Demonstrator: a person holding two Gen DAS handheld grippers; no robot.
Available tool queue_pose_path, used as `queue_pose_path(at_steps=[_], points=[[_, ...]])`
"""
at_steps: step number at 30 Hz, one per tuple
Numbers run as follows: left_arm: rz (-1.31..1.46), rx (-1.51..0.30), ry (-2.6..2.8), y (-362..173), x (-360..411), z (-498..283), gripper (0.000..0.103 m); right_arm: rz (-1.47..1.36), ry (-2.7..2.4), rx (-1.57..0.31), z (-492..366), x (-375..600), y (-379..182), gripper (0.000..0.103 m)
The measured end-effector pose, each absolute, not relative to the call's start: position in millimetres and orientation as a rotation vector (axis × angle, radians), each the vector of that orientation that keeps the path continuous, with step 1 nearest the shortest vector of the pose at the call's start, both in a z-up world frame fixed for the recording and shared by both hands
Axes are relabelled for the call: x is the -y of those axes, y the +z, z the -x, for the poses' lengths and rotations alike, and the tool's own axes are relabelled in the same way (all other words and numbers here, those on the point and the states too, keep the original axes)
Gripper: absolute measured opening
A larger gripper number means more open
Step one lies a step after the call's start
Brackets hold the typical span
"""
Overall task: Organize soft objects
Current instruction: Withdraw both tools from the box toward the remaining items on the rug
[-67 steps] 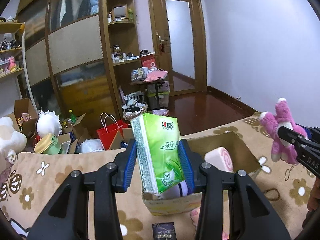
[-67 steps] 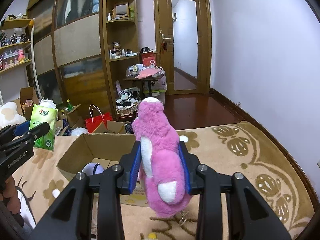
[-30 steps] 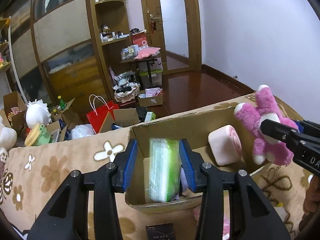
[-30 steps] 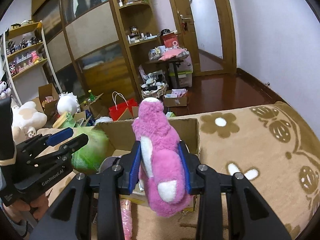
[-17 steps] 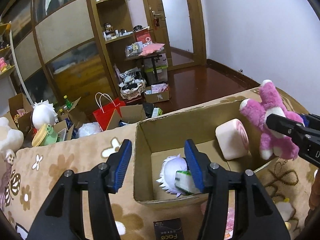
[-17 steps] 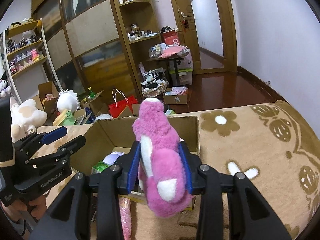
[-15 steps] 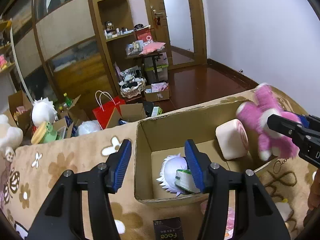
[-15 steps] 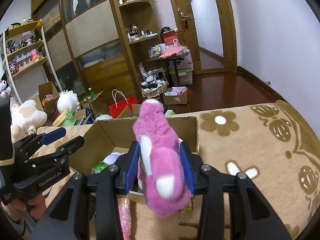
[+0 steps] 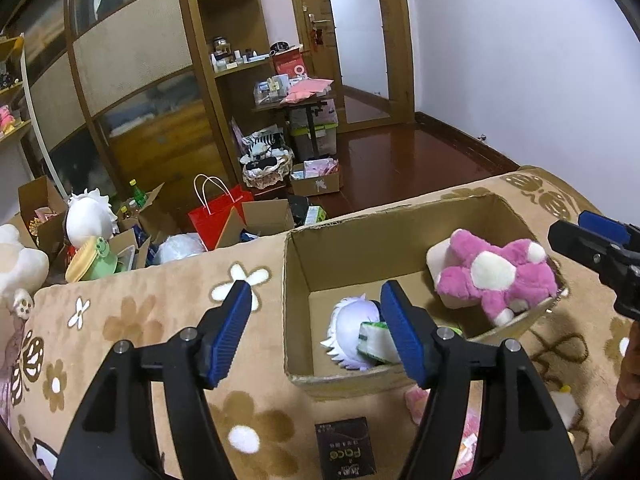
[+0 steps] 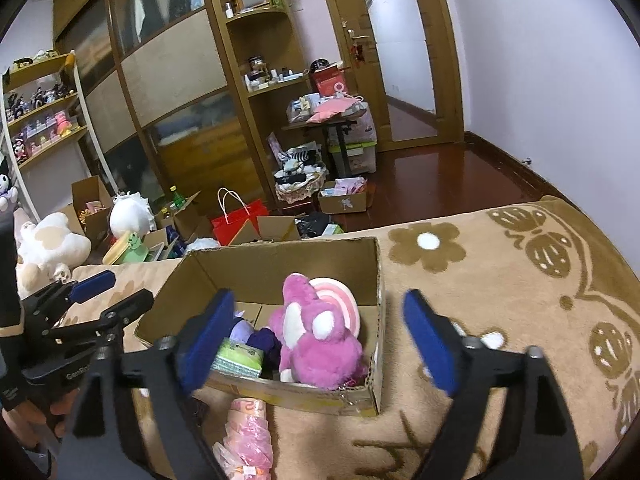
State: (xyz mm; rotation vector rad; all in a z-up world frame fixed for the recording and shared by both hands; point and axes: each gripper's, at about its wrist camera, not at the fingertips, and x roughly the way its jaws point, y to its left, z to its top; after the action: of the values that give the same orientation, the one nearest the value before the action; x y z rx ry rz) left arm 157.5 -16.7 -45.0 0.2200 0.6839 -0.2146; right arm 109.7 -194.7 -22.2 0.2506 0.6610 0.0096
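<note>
An open cardboard box sits on a brown flowered blanket. Inside lie a pink plush bear, a pink-and-white roll pillow, a green tissue pack and a white-and-purple plush. My left gripper is open and empty just above the box's near-left wall. My right gripper is open wide and empty above the bear; it shows at the right edge of the left wrist view.
A pink wrapped bundle and a dark small packet lie on the blanket in front of the box. Beyond the blanket's far edge are a red bag, cardboard boxes, plush toys and shelves.
My left gripper opened and dropped the green tissue pack into the box. My right gripper then opened and the pink bear fell into the box onto the roll pillow.
</note>
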Motion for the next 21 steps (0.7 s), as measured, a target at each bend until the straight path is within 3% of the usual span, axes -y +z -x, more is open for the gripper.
queue_pose_path(at_steps=[2,11,21], points=[[-0.207,-0.7,-0.22,-43.3,14.3,-154.1,0.074,-0.261,0.004,-0.653,-106.3,196.0,-20.2,0.103],[-0.195,-0.741,-0.226,-39.9,5.6,-135.1,0.092,-0.277,-0.015,-0.676,-82.4,192.5,-14.8,0.103],[-0.196,-0.848,-0.243,-41.5,1.9,-119.0,0.096,-0.278,-0.051,-0.75,-51.8,187.9,-11.4,0.103]])
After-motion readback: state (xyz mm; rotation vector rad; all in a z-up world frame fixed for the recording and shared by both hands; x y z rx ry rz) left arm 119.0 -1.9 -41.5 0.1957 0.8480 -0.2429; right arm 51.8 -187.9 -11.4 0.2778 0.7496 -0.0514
